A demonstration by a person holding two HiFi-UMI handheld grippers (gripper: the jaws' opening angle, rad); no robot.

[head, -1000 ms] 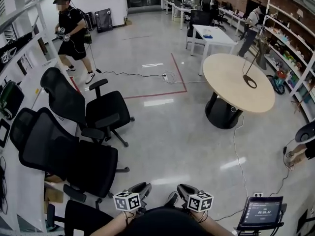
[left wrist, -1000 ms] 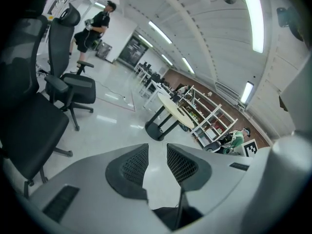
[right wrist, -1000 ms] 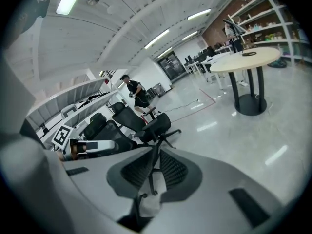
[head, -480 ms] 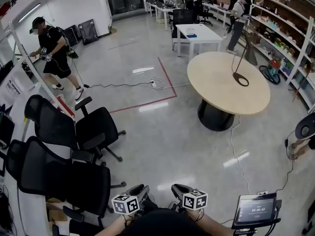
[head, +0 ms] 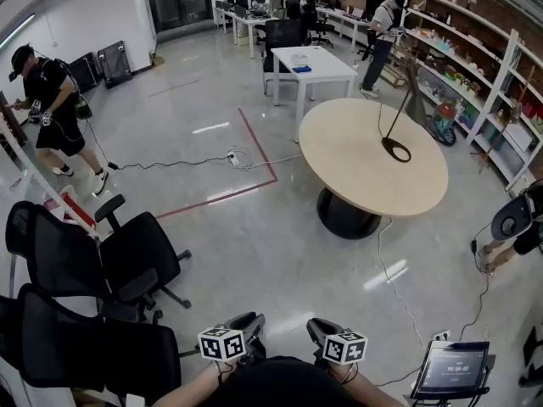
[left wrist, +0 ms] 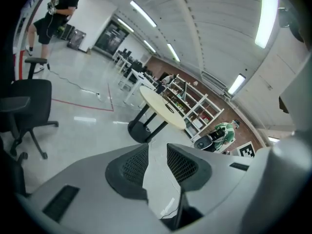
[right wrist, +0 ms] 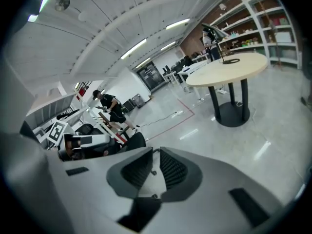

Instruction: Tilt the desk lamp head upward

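Black thin-stemmed desk lamp point(head: 384, 147) stands on the round beige tabletop point(head: 356, 159), towards its far side. Left tongs point(left wrist: 157, 161) and right tongs point(right wrist: 156, 168) hang well short of that tabletop, each slightly apart, empty.

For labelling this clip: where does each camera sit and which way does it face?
Head view: on the person's head, facing steeply down toward the round table; left tongs and right tongs show below.
Left gripper view: on left tongs, facing along empty parted jaws toward that table.
Right gripper view: on right tongs, likewise.
Shared: all show the table.
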